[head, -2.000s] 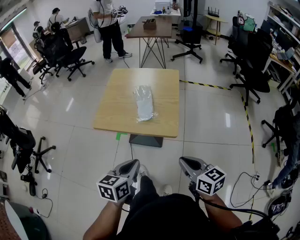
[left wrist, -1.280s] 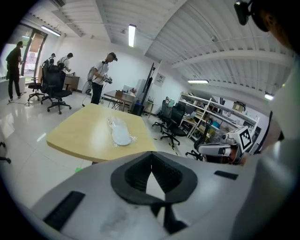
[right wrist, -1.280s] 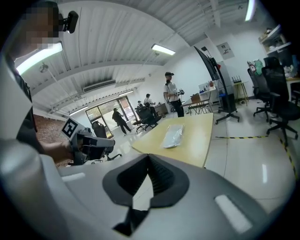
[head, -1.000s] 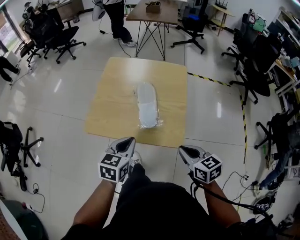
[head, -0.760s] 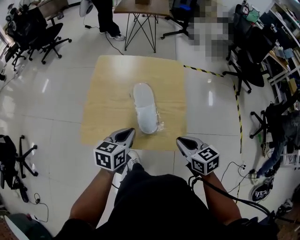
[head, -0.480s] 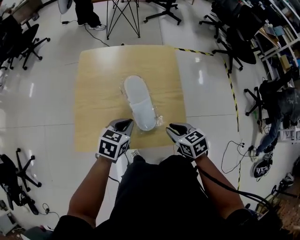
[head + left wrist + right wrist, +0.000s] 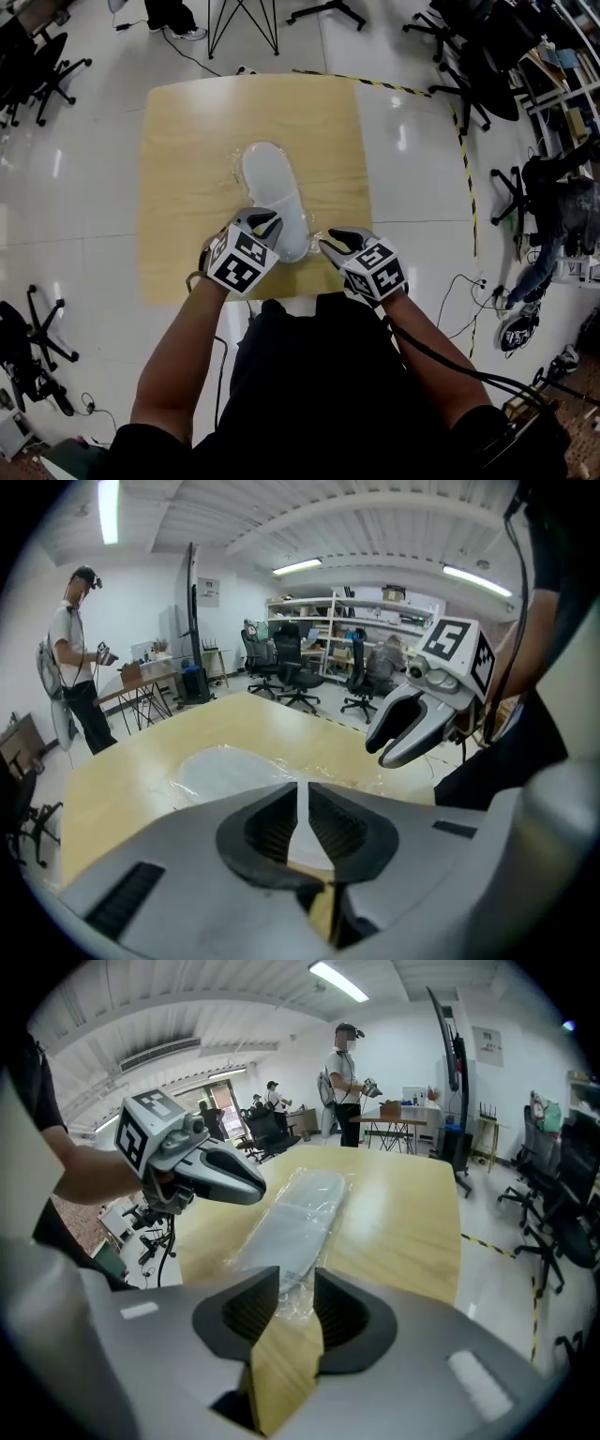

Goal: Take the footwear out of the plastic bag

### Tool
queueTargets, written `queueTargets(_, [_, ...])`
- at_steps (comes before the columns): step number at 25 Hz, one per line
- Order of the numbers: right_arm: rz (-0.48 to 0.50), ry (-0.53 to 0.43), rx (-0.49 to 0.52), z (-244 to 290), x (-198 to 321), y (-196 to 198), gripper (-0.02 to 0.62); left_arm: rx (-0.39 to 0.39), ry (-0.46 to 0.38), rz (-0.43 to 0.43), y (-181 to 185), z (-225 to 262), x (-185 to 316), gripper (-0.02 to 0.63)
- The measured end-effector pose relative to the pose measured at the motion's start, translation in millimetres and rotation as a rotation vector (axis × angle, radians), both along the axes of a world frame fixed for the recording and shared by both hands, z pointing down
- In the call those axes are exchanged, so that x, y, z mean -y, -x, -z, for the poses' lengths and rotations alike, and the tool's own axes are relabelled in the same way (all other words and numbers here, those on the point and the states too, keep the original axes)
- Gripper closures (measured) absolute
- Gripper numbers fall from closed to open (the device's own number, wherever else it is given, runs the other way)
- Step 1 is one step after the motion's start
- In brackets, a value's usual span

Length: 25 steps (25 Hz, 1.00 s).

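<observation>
A pale slipper sealed in a clear plastic bag (image 7: 270, 192) lies lengthwise on the wooden table (image 7: 187, 141), its near end towards me. My left gripper (image 7: 263, 221) hovers over the bag's near left side; its jaws are opening, still only a narrow slit, with nothing pressed between them. My right gripper (image 7: 331, 240) sits at the bag's near right corner, its jaws opening wide and empty. In the left gripper view the bag (image 7: 230, 766) lies just beyond the left gripper (image 7: 303, 794), with the right gripper (image 7: 401, 735) alongside. The right gripper view shows the bag (image 7: 298, 1208) ahead of the right gripper (image 7: 295, 1286).
Black office chairs (image 7: 487, 56) stand on the tiled floor round the table. Yellow-black tape (image 7: 466, 178) runs along the floor at the right. A person (image 7: 345, 1068) stands by a second table (image 7: 398, 1119) at the far end. Cables trail at the lower right.
I have come up to the table, and both grippers have moved forward to the bag's near end. The right jaws have spread apart; the left jaws have parted slightly.
</observation>
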State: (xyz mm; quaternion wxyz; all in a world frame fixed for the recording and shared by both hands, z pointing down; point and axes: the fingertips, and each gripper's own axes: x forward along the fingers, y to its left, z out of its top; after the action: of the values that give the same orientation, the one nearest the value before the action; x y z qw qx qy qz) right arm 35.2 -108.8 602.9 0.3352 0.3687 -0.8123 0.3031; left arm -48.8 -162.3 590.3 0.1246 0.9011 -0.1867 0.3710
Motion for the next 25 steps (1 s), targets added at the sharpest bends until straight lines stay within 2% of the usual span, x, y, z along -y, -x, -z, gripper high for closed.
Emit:
queueTargets(2, [0.015, 0.025, 0.02, -6, 3, 2, 0.479, 0.061, -0.007, -0.019, -1, -13, 4, 0.577])
queueTargets(7, [0.061, 0.056, 0.06, -15, 5, 10, 0.469, 0.154, 0.086, -0.056, -6, -43, 0, 0.598])
queueTargets(11, [0.055, 0.115, 0.1, -30, 4, 12, 0.468, 0.281, 0.072, -0.042, 2, -67, -3, 0.598])
queueTargets(15, [0.04, 0.185, 0.187, -38, 6, 14, 0.469, 0.237, 0.06, 0.05, -4, -72, 0, 0.6])
queueTargets(17, [0.052, 0.211, 0.191, -45, 5, 17, 0.474, 0.24, 0.054, 0.064, -3, -72, 0, 0.6])
queueTargets(19, [0.058, 0.217, 0.179, -50, 3, 15, 0.511, 0.253, 0.054, 0.071, -2, -73, -2, 0.6])
queueTargets(20, [0.065, 0.201, 0.18, -48, 4, 14, 0.57, 0.256, 0.057, 0.078, -2, -73, -3, 0.6])
queueTargets(22, [0.131, 0.134, 0.171, -36, 5, 14, 0.594, 0.252, 0.075, 0.107, -3, -73, -2, 0.6])
queueTargets(23, [0.202, 0.079, 0.143, -30, 3, 15, 0.594, 0.242, 0.091, 0.131, -2, -72, 0, 0.6])
queueTargets(25, [0.406, -0.077, 0.031, -19, -7, 18, 0.594, 0.21, 0.125, 0.183, -1, -71, 3, 0.6])
